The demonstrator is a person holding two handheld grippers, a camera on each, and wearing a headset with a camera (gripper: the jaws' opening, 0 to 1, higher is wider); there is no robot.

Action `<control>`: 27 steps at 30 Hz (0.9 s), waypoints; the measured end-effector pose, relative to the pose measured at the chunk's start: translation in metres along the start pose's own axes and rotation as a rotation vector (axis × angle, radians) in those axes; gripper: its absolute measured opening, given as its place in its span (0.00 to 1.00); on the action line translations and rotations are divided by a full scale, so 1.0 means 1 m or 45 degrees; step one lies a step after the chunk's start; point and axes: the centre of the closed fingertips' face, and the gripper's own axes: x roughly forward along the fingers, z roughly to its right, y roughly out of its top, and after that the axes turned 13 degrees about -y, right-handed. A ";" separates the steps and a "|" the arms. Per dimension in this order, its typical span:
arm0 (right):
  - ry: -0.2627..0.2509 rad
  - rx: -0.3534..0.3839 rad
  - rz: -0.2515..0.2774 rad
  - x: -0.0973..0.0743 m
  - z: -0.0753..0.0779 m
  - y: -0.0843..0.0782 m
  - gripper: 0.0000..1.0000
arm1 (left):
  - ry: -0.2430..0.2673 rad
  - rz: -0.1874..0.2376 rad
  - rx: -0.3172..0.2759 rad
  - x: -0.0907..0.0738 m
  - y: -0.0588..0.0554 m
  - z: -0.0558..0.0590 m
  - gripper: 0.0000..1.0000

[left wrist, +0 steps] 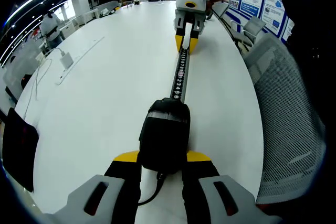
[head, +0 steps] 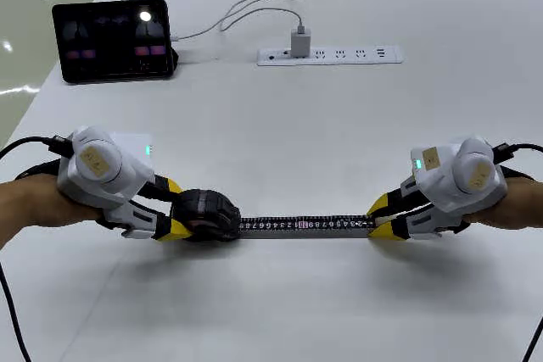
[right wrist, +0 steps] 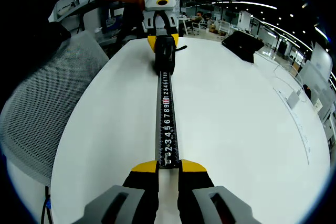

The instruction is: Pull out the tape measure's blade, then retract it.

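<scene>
We have the tape measure (head: pixel 206 214) near the front edge of the tabletop (head: pixel 280 125), on our left side. The left tongs (head: pixel 176 208) are pinching its black case from both sides; the left gripper view shows this well. The blade (head: pixel 301 225) is drawn out to the right in a straight line, low over the tabletop. We cannot tell if it touches the surface. The right tongs (head: pixel 382 216) are closed on the free end of the blade, where the smallest numbers are.

In our judgement the pulling out is done or almost done, and the return is what remains. To do it well, we should guide the right tongs toward the case in the same line as the blade, without twisting it, so that the blade does not bend or kink. We should not let the end go free, because the spring may whip it back. The left tongs should hold the case firm and level, with its mouth facing the right tongs.
</scene>
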 end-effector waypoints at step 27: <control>-0.005 0.019 -0.045 -0.020 0.003 -0.023 0.09 | -0.009 -0.011 0.005 0.000 0.000 0.001 0.24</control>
